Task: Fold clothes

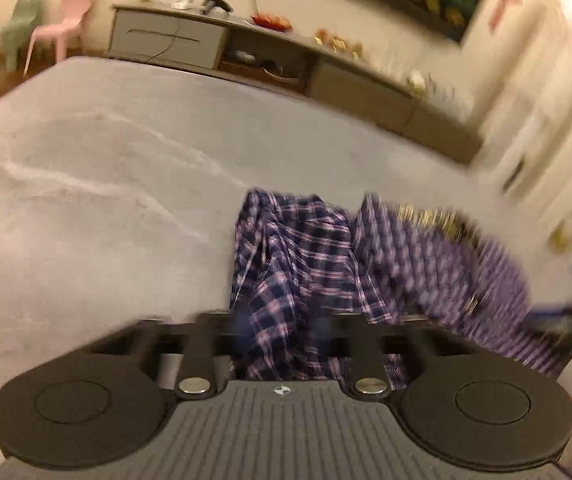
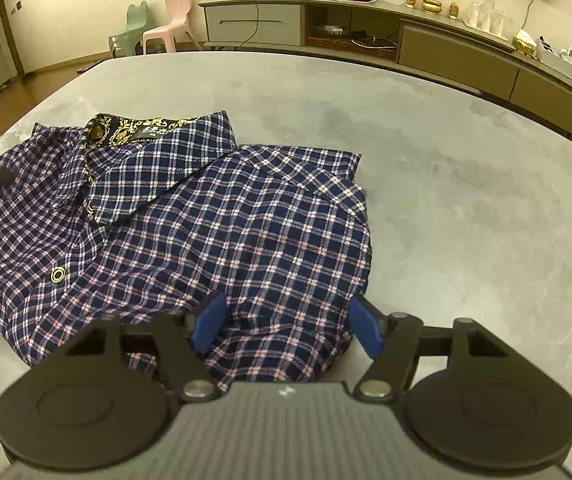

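Evidently the left gripper [image 1: 282,328] is pinched tight on a bunch of the plaid shirt [image 2: 190,216], with checked cloth running up between its blurred blue pads toward twelve o'clock in the left wrist view. The right gripper [image 2: 286,328] stands apart, its blue fingers [image 2: 208,324] straddling the near hem without pressing it.

The shirt lies crumpled on the grey table [image 2: 465,184], collar [image 2: 134,136] at about ten o'clock from the right gripper, sleeve end at one o'clock.

To do this fold well, I judge the left hand should carry its pinch in a smooth arc and keep the cloth taut, while the right closes on the hem edge only, not on a thick wad, so the layers land flat. A fast pull risks dragging the whole garment across the table.

A small label inside the gold-patterned collar band bears writing, too small to read. Nothing else legible shows.
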A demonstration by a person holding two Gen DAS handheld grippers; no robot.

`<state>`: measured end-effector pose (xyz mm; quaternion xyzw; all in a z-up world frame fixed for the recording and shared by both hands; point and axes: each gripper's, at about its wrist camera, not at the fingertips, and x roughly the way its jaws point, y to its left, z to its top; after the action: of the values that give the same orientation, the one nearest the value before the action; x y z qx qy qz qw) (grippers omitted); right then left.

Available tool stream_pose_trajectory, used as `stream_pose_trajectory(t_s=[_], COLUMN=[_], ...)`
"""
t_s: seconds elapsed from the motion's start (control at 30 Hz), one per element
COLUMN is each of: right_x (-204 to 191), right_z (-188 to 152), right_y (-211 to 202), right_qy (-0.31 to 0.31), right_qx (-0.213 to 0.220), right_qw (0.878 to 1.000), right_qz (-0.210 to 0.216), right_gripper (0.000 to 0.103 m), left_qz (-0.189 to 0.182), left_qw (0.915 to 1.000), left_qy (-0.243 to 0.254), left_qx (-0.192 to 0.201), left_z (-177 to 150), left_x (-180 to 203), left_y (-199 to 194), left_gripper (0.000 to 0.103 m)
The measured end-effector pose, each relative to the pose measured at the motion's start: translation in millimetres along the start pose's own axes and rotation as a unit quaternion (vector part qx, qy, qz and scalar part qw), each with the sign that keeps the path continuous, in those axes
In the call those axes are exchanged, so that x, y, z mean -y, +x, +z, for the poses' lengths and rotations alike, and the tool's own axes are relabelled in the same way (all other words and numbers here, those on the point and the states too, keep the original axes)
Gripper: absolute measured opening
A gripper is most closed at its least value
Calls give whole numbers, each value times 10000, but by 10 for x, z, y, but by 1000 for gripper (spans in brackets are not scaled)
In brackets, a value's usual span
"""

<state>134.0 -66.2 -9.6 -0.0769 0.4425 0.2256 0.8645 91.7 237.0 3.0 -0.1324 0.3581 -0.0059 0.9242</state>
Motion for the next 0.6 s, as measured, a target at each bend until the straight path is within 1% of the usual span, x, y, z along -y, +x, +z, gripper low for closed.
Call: stream_pose_trajectory(t_s=[0.03, 0.07, 0.1, 0.13, 0.17, 0.2, 0.23, 0.27, 0.33, 0.37, 0.4, 0.43, 0.47, 0.5, 0.53, 0.57, 0.6], right_x=[7, 17, 37, 62, 108, 152, 191, 229, 294, 319, 341, 352, 348, 342, 337, 328, 310], right_z=[0, 2, 9, 18, 33, 50, 68, 87, 128, 146, 163, 179, 194, 209, 225, 238, 241], right_y=[-1, -2, -5, -12, -32, -51, -68, -86, -121, -130, -134, -124, -101, -48, 6, 64, 142], right_qy=[32, 69, 127, 196, 300, 400, 489, 576, 738, 801, 857, 885, 886, 871, 855, 834, 800], right_qx=[-3, -9, -22, -26, -3, 25, 70, 125, 294, 396, 496, 592, 673, 721, 768, 794, 739], right_qw=[10000, 9999, 9998, 9996, 9993, 9988, 9983, 9978, 9964, 9956, 9948, 9941, 9937, 9935, 9933, 9933, 9940], right_qz=[37, 78, 137, 192, 234, 273, 299, 318, 306, 283, 254, 202, 154, 125, 97, 79, 98], right_gripper=[63, 60, 60, 59, 58, 59, 61, 63, 65, 67, 69, 69, 69, 69, 68, 64, 57], left_qz=[-79, -275, -532, -857, -1069, -1152, -1210, -1205, -1097, -1020, -867, -582, -295, -100, 53, 153, 177], left_qw=[9998, 9977, 9915, 9772, 9618, 9520, 9444, 9437, 9500, 9538, 9598, 9681, 9747, 9792, 9827, 9858, 9890], left_qy=[-150, -559, -1121, -1902, -2500, -2829, -3055, -3080, -2923, -2824, -2665, -2421, -2173, -1944, -1721, -1485, -1240], left_qx=[113, 272, 381, 399, 333, 212, 98, 25, -4, 51, 137, 281, 440, 573, 688, 766, 784], left_z=[18, 31, 34, 9, -36, -85, -126, -146, -151, -134, -109, -69, -24, 18, 56, 91, 117], left_x=[-45, -163, -322, -537, -706, -814, -892, -911, -893, -880, -851, -793, -723, -649, -576, -494, -403], left_y=[-21, -64, -78, -45, 3, 52, 98, 122, 113, 74, 27, -38, -100, -136, -159, -173, -165], left_gripper=[4, 4, 4, 3, 3, 3, 4, 4, 7, 9, 18, 36, 48, 64, 66, 66, 64])
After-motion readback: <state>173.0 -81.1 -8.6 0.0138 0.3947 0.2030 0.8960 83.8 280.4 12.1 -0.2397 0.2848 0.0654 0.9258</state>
